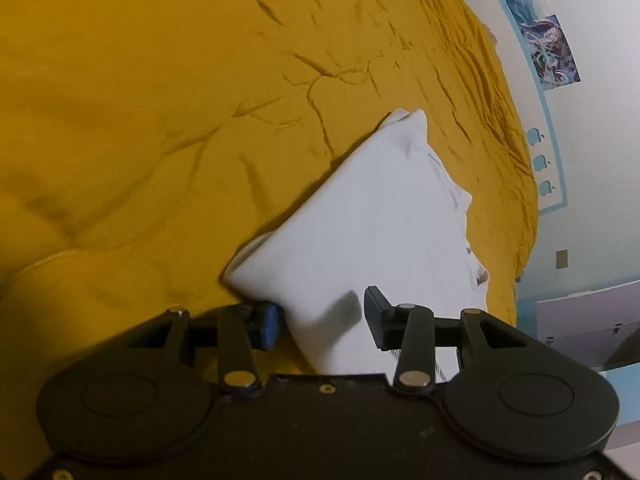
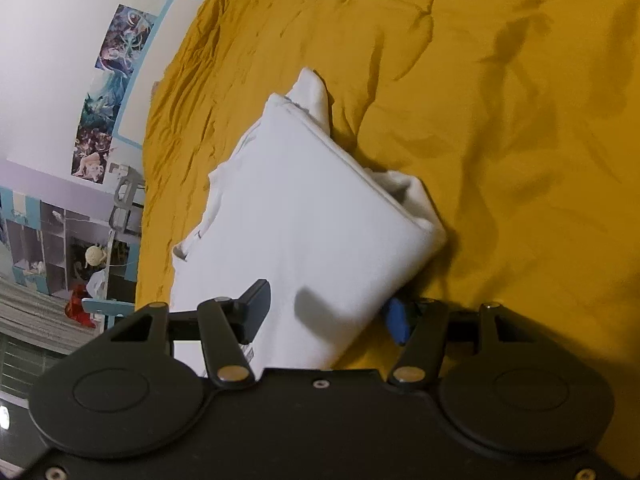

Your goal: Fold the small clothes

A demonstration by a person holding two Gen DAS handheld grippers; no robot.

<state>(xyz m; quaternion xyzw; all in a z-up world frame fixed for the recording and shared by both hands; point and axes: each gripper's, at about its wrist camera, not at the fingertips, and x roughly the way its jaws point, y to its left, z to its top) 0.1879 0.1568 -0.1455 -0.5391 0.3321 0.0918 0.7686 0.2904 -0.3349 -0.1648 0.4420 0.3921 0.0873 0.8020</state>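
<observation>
So the white garment [image 1: 360, 232] is sitting on the yellow bedspread [image 1: 160, 120], already folded down into a chunky rectangle, lower middle of both wrist views. A loose bit of fabric pokes out at its far corner, toward the top of the frame.

The left gripper [image 1: 320, 320] has its jaws apart, with the near edge of the fold lying between them. The blue pad sits right at the cloth's left corner and the black finger hovers over the white surface, casting a shadow, so I don't think it's pinching anything. Same story with the right gripper [image 2: 328, 312]: jaws apart, straddling the near edge, blue pad tucked at the right corner.

What could go sideways, IMO: the bedspread is soft and wrinkly, so if either jaw closes low it could grab yellow fabric along with the white. Also, the stack is thick, so a pinch might only catch the top layer and peel the fold open. And that loose far corner could flop out if the bundle gets dragged.
</observation>
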